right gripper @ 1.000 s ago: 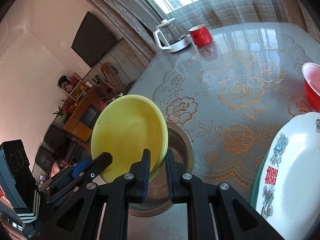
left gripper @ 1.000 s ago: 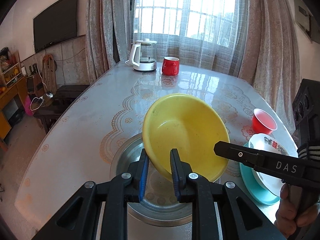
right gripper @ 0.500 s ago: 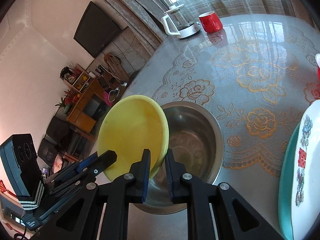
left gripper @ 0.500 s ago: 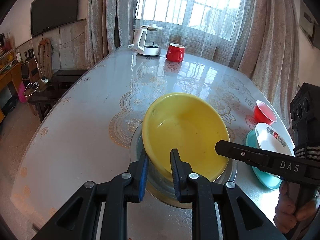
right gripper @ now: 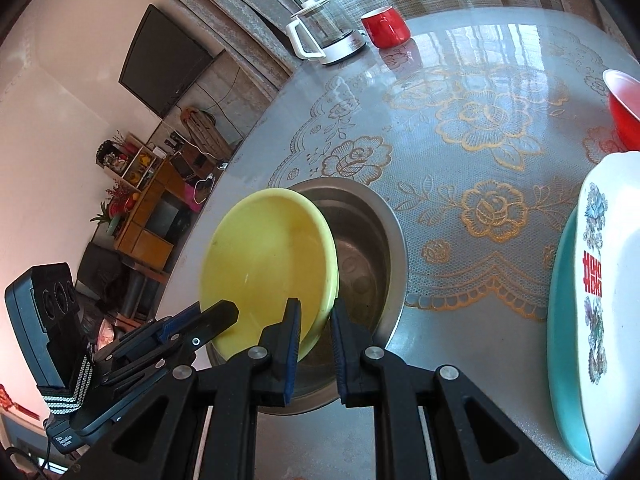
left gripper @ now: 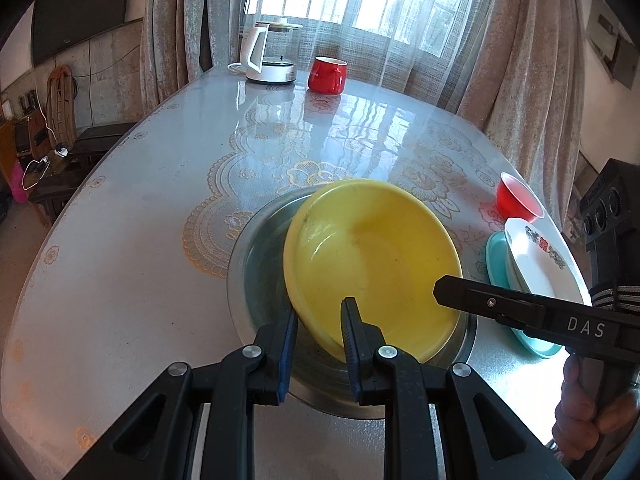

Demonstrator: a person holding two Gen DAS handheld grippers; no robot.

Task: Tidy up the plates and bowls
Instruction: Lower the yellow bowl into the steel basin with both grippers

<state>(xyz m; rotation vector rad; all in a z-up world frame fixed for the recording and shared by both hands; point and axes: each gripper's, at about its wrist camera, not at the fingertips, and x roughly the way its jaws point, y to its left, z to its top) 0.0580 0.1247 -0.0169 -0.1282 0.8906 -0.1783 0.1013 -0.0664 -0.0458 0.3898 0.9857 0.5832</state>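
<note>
Lower now than a second ago, the yellow bowl (left gripper: pixel 372 264) tilts over the steel basin (left gripper: pixel 256 280), its bottom edge dropping inside the basin's rim on the lace-covered worktop (left gripper: pixel 160 208). I hold it from two sides: the left gripper (left gripper: pixel 318 340) has its jaws pinching the near rim, one blue pad outside and one inside, and the right gripper (right gripper: pixel 314 332) has its jaws closed over the rim at roughly 3 o'clock (seen from the left wrist camera, its black finger crosses the bowl's right edge).

To seat the bowl well, I judge the move is to level it first, bringing the raised 12 o'clock side down until both rims run parallel, then lower it straight so it nests centred, not wedged against the basin wall. Both grips should loosen only once the bowl rests on the steel, and the jaws should draw back outward along the rim, or a pad could drag the bowl askew.

At 3 o'clock on the worktop a white patterned plate (left gripper: pixel 536 256) lies on a teal plate (left gripper: pixel 496 252), with a red bowl (left gripper: pixel 516 200) just beyond them. A kettle (left gripper: pixel 268 56) and red mug (left gripper: pixel 327 75) stand at the far 12 o'clock end, well apart from the work.
</note>
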